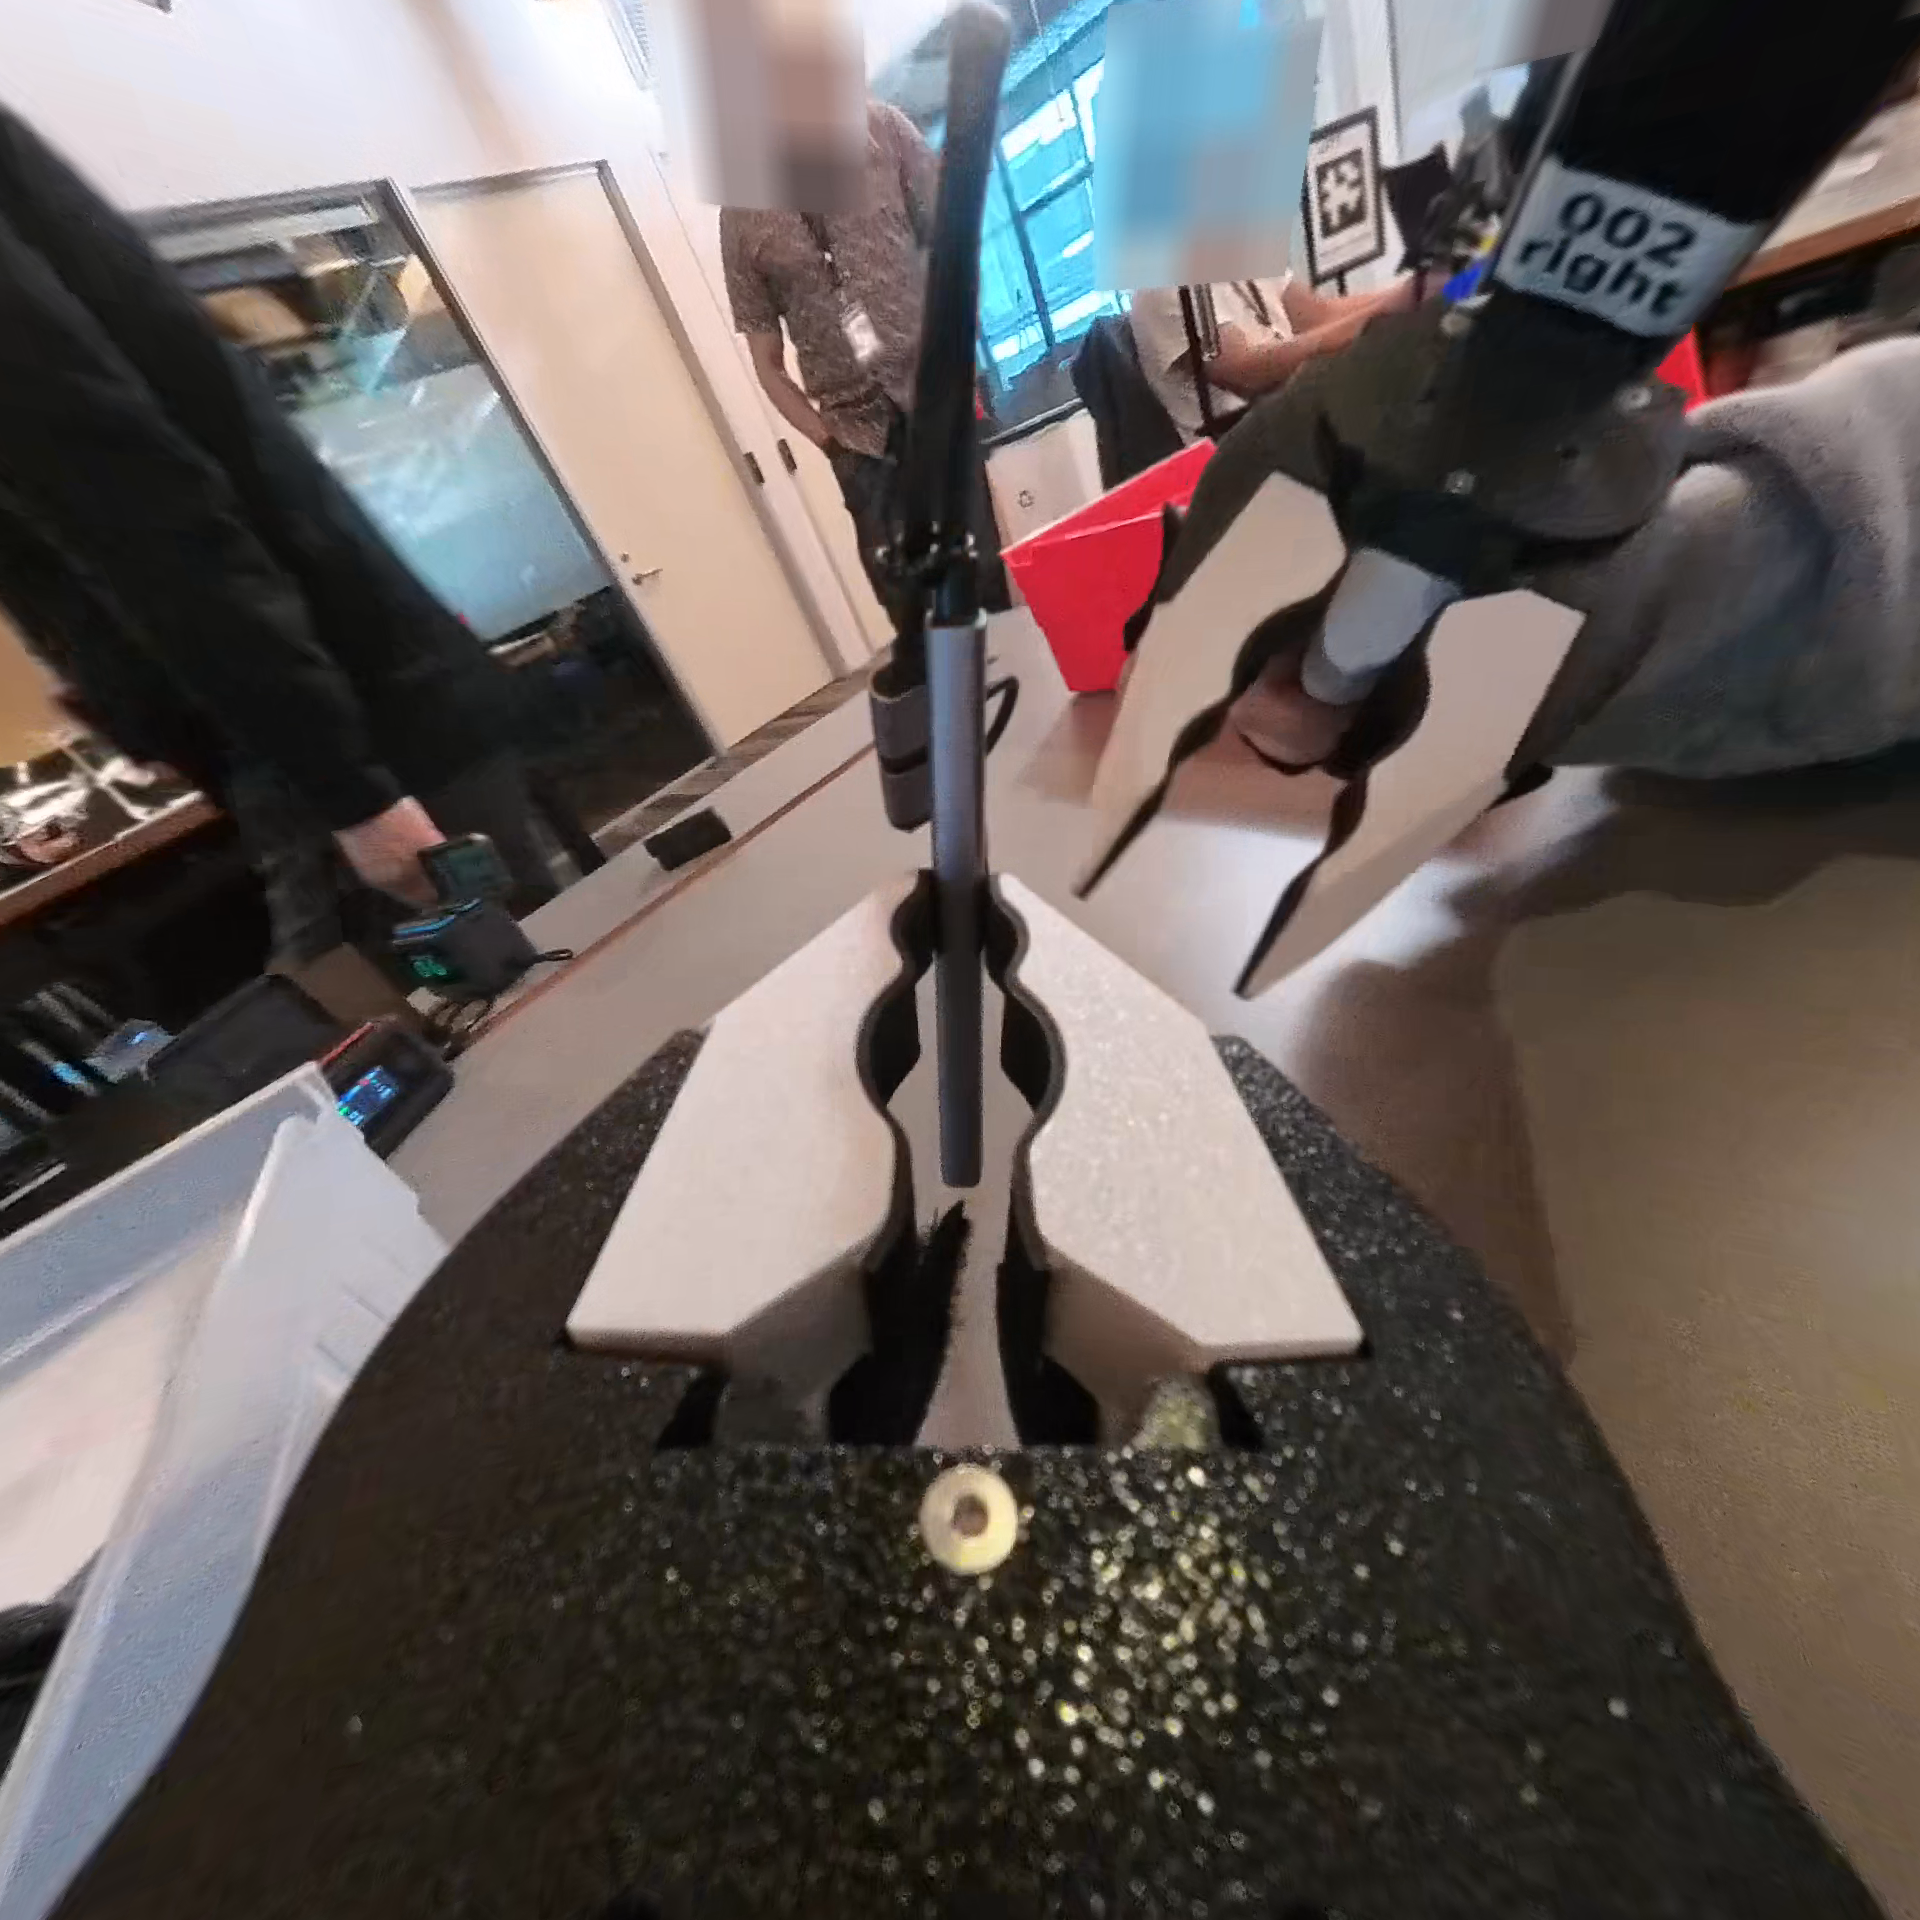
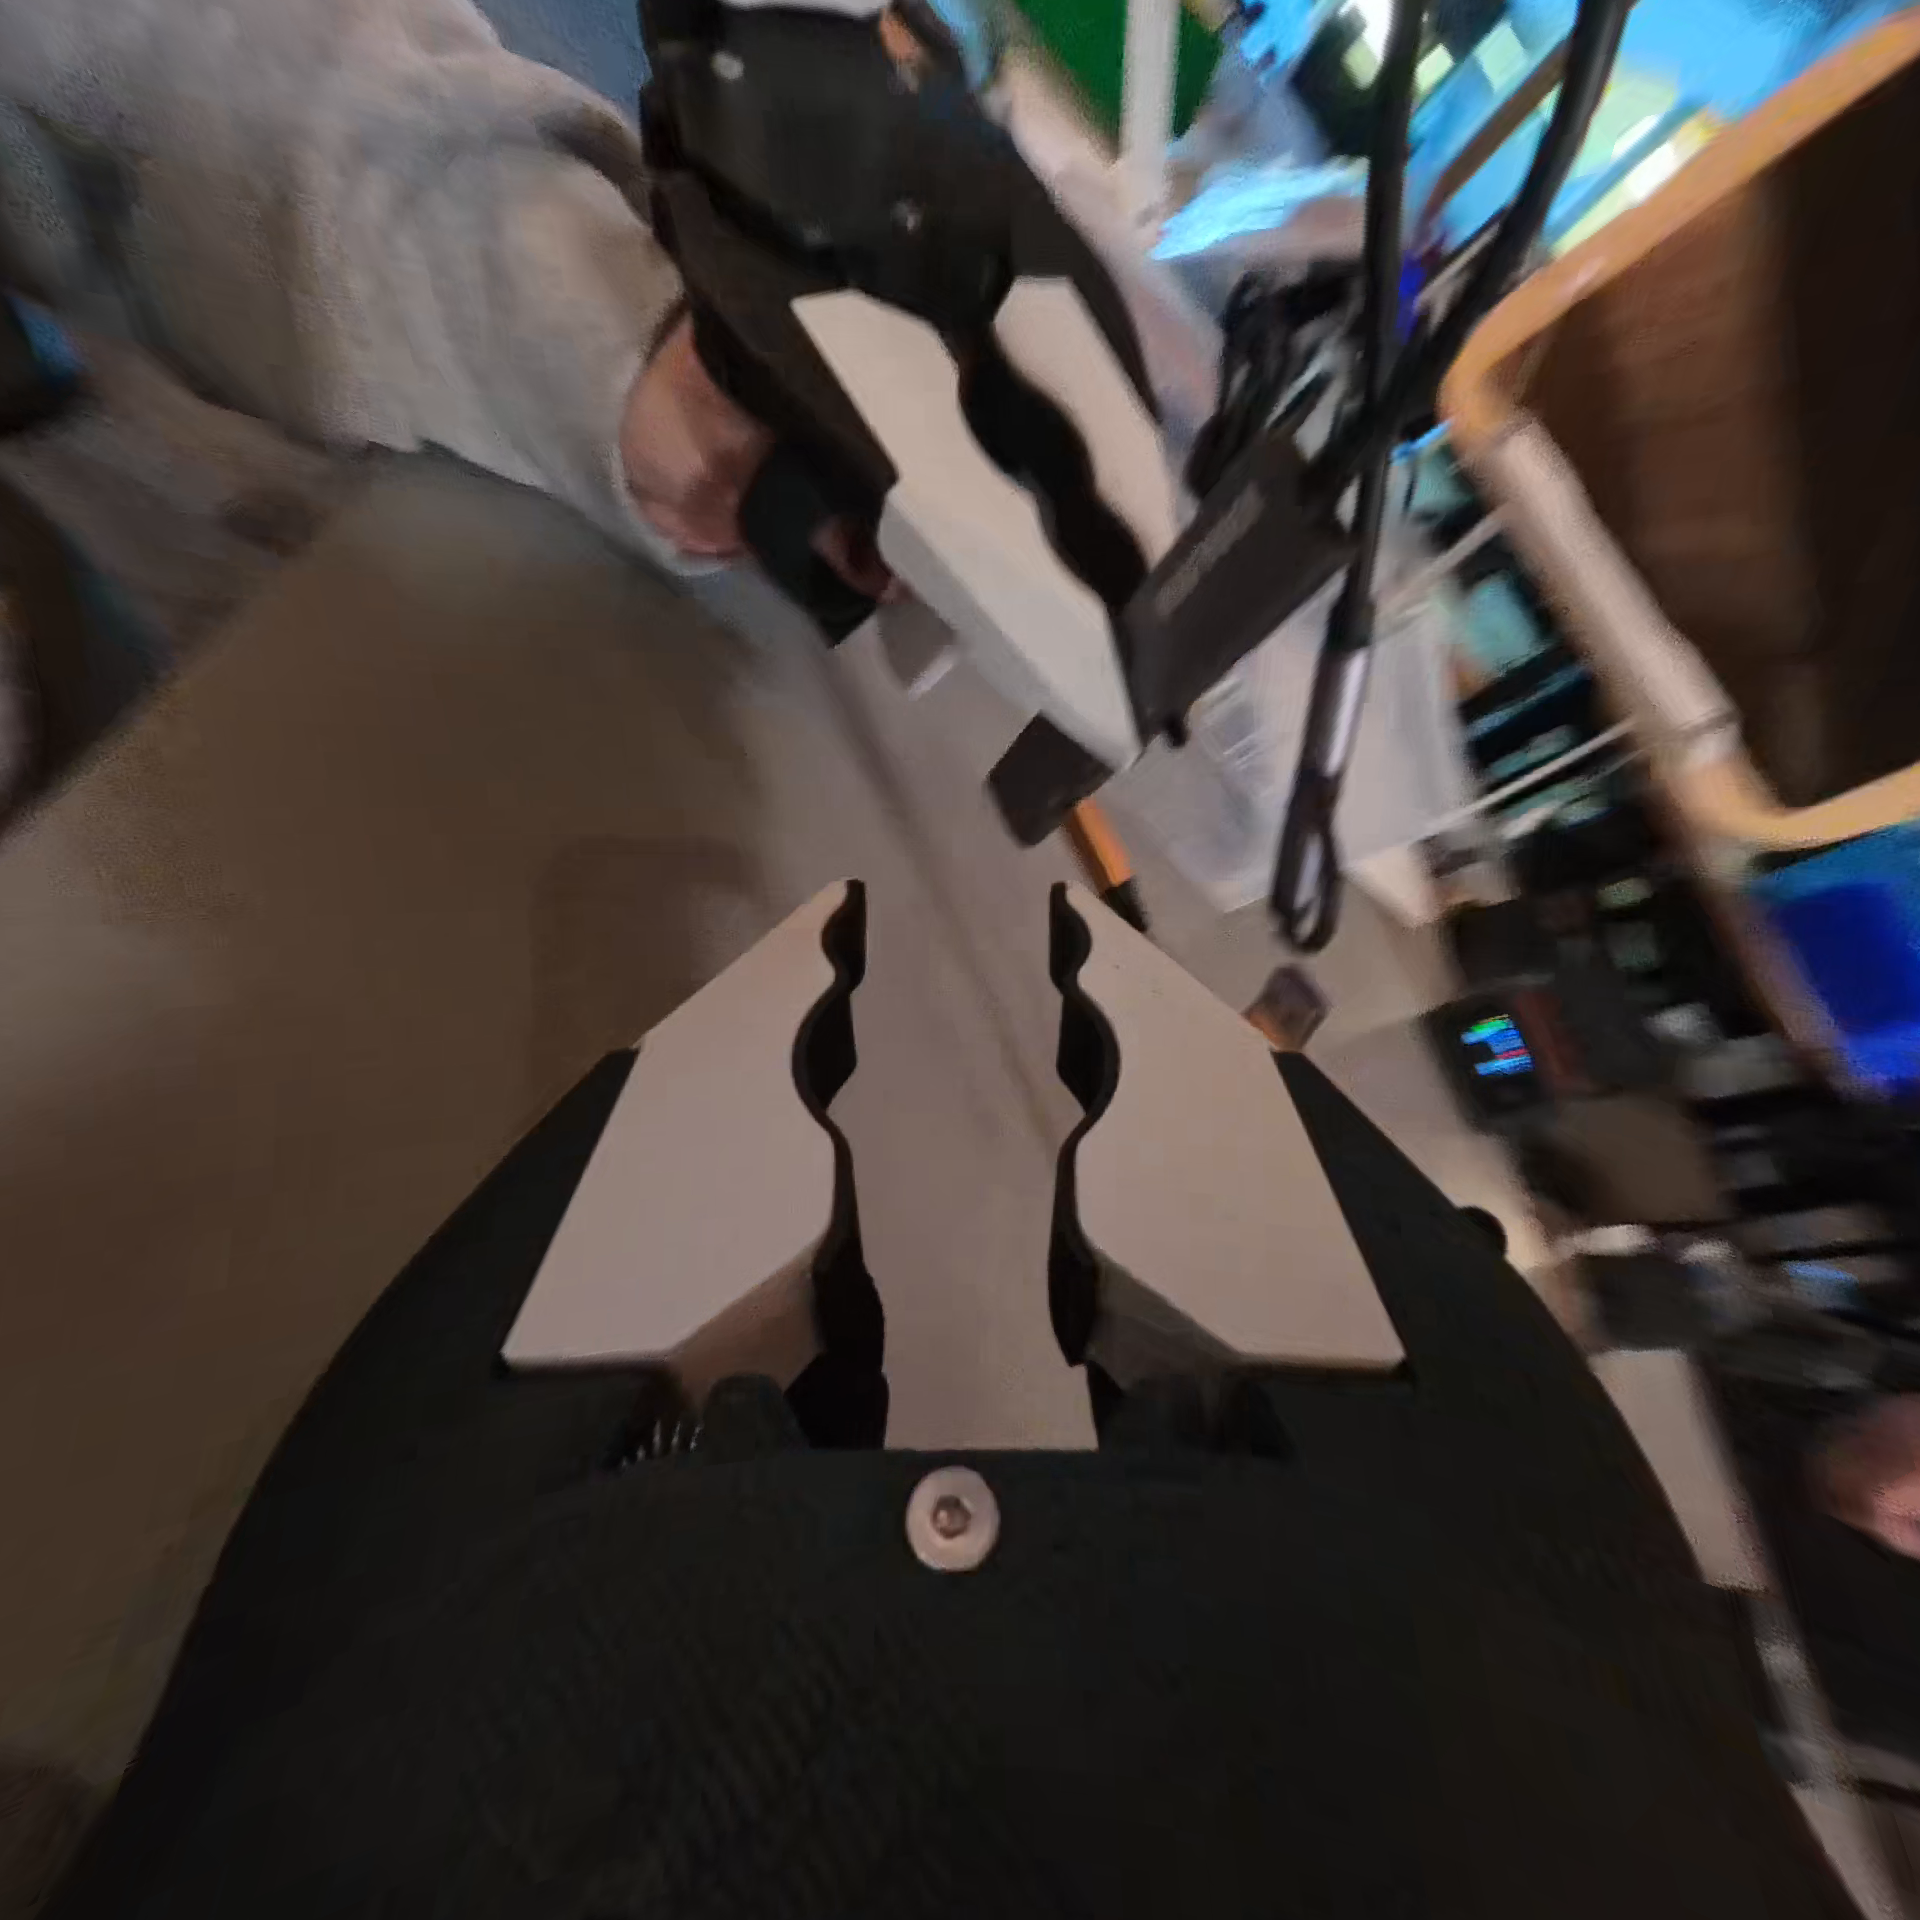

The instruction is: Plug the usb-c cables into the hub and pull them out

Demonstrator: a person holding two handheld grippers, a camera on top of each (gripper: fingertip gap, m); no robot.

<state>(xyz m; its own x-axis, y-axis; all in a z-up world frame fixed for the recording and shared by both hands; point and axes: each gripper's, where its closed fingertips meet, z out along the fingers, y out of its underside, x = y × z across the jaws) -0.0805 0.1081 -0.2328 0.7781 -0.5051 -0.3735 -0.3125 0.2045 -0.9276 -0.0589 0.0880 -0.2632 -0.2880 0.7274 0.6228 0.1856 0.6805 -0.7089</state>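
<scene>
The left gripper (image 1: 958, 925) clamps the grey hub (image 1: 956, 883) edge-on with black cables (image 1: 951, 312) rising from it, while the right gripper (image 2: 956, 904), wearing a printed label (image 1: 1621, 249), hangs open and empty.

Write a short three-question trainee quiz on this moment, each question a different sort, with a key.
1. True or false: the left gripper is shut on the hub.
2. Multiple choice: the right gripper is A) shut on a cable, B) open and holding nothing, C) out of view.
3. Fill in: the red bin stands behind the ____ gripper in the left wrist view.

Key:
1. True. The grey hub stands on edge between the closed jaws, its black cable arching up out of its far end.
2. B. The jaws stand apart with only table between them.
3. Right.
</scene>
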